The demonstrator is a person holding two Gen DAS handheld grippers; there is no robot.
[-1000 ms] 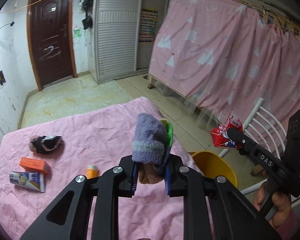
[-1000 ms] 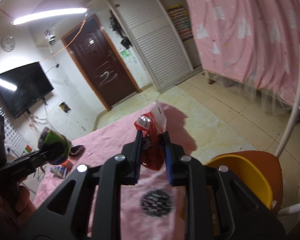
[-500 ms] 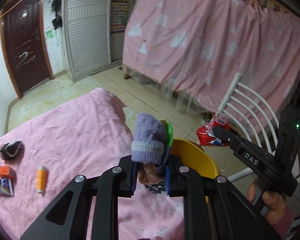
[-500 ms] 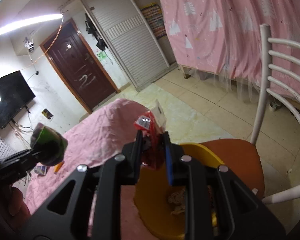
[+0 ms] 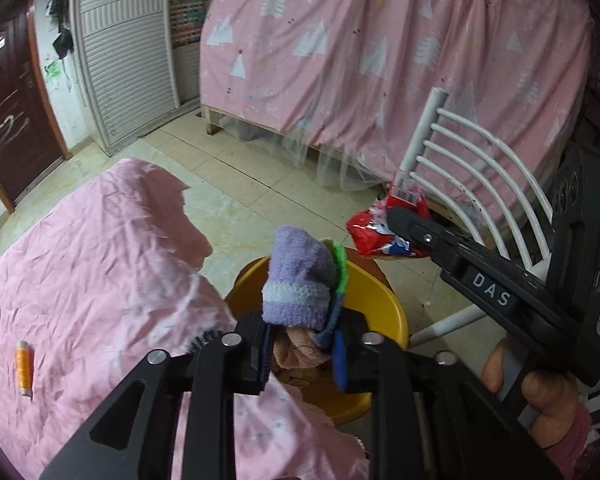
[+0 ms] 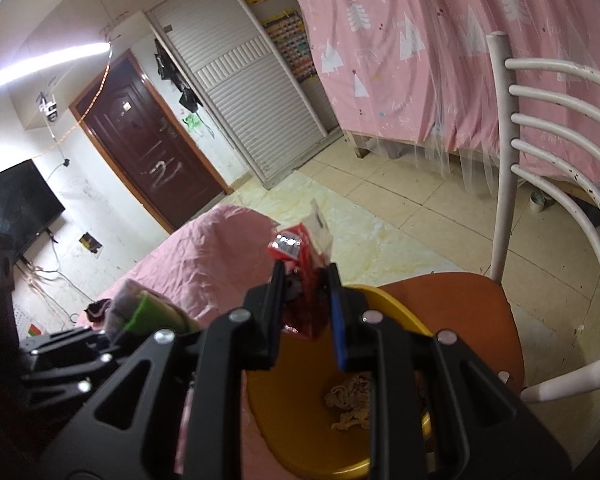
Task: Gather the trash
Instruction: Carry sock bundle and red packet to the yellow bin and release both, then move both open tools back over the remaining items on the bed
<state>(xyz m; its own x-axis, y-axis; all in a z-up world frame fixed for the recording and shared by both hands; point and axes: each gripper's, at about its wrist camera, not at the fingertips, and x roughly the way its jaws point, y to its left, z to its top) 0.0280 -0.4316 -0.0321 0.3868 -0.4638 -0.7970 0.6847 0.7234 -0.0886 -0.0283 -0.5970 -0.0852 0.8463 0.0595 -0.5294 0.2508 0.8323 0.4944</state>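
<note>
The left gripper (image 5: 302,354) grasps a bundle of knitted socks (image 5: 300,284) above the yellow basin (image 5: 384,300). The right gripper (image 6: 304,312) is clenched on a red snack wrapper (image 6: 300,264) over the same basin.

One basin (image 5: 384,300), one chair (image 6: 504,184), two grippers (image 5: 300,354) (image 6: 304,300).

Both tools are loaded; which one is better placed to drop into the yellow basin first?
Probably the right tool: its red wrapper hangs over the yellow basin. The left tool holds the purple sock nearer the rim.
</note>
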